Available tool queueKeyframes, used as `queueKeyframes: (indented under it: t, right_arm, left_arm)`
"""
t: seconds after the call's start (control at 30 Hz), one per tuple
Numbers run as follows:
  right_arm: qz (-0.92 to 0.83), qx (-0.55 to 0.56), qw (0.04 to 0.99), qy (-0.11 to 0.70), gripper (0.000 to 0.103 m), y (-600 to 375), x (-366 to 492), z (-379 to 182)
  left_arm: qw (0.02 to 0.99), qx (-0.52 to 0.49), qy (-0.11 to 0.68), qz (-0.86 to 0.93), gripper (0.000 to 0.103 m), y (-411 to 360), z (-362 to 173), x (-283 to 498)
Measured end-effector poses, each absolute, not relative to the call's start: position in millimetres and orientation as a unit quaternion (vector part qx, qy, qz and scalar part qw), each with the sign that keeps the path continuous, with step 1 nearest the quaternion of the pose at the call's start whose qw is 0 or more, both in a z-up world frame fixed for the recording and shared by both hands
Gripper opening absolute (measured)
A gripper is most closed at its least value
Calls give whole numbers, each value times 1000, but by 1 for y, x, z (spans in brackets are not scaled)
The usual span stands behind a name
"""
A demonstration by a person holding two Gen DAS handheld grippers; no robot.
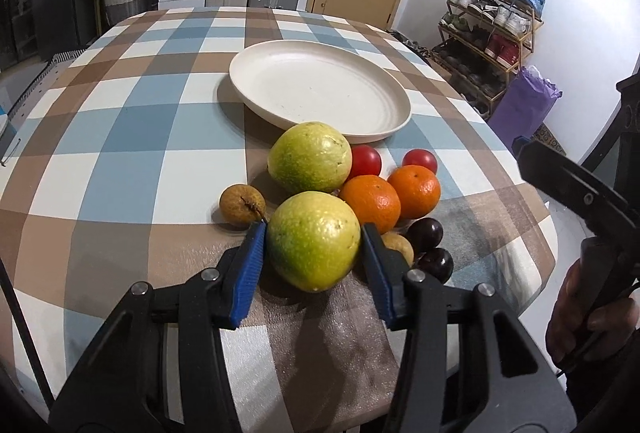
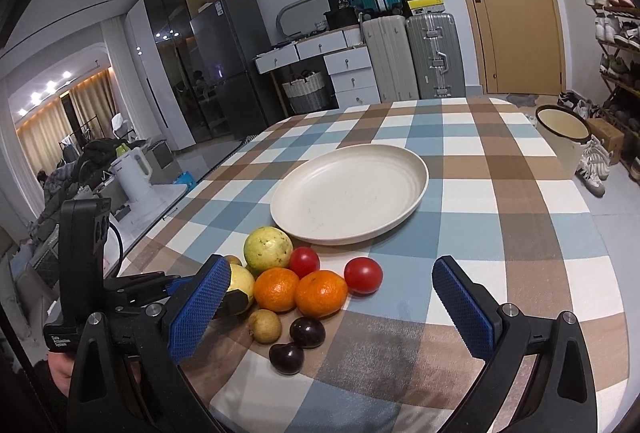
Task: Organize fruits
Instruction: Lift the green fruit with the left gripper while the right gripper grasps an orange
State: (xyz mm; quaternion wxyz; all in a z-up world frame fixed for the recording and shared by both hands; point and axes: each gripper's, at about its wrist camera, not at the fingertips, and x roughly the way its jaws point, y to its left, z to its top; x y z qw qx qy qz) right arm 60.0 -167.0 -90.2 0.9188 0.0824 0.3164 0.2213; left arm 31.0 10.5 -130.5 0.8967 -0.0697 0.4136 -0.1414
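Your left gripper (image 1: 314, 245), lowest in its own frame, has its blue pads against both flanks of the nearer guava (image 1: 313, 241), closed on its widest part. Firm, rounded and waxy, that guava looks likely to roll, so keep the hold across its middle. Beyond it at frame centre the cream plate (image 1: 400, 121) sits empty on the checked worktop (image 1: 120, 153). Your right gripper (image 2: 332, 297) hangs wide open, holding nothing, over the mandarins (image 2: 321, 293), tomatoes (image 2: 363, 275) and dark plums (image 2: 307, 332).

Yellow-green guavas (image 1: 313, 246), oranges (image 1: 370, 203), tomatoes (image 1: 365, 161), dark plums (image 1: 425, 235) clustered beside empty cream plate (image 1: 320, 89).
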Motion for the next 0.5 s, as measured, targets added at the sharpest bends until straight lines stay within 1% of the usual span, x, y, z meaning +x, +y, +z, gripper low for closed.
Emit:
queueKeyframes:
  t: [0.5]
  right_arm:
    - [228, 126, 893, 367, 103, -168, 73, -114]
  left_arm:
    - [905, -89, 391, -141, 45, 32, -114, 15]
